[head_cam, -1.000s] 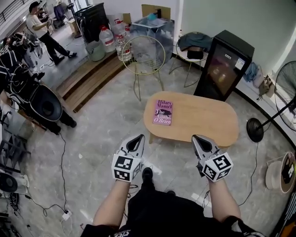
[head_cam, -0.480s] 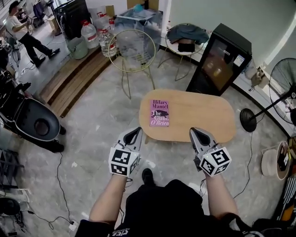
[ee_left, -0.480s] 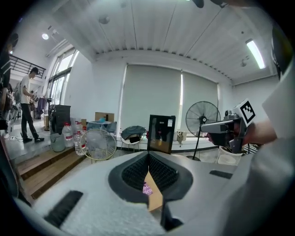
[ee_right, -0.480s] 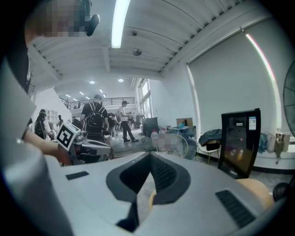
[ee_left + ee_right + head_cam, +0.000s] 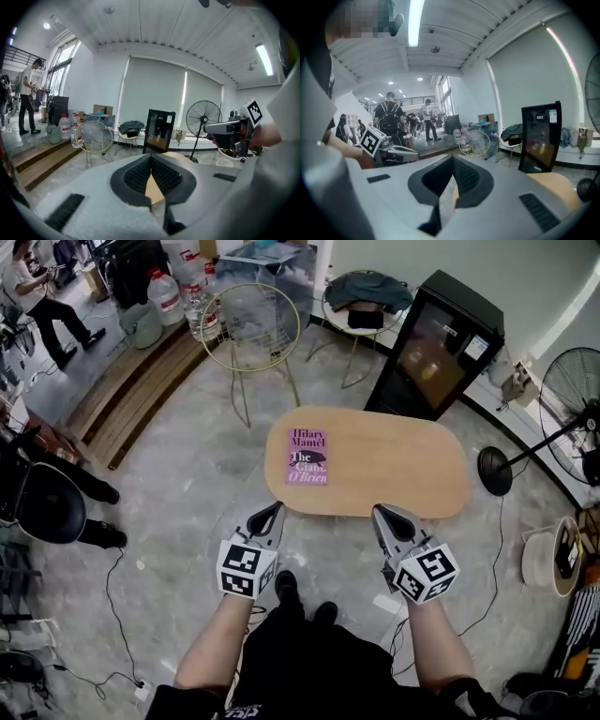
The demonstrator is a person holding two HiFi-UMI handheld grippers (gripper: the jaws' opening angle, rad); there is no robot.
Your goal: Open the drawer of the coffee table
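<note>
Hovering, both grippers were closed at the near edge of the desk.
The left gripper (image 5: 269, 513) and the right gripper (image 5: 383, 515) each had their jaws pressed together with nothing between them. Their tips were just beside the near edge of the oval wooden desk (image 5: 403, 465), the left one by the near-left corner. A purple book (image 5: 307, 457) lay flat at the desk's left end. Its drawer could not be made out from above. A wire chair (image 5: 251, 329) and a black cabinet (image 5: 433, 348) stood beyond the far edge.
</note>
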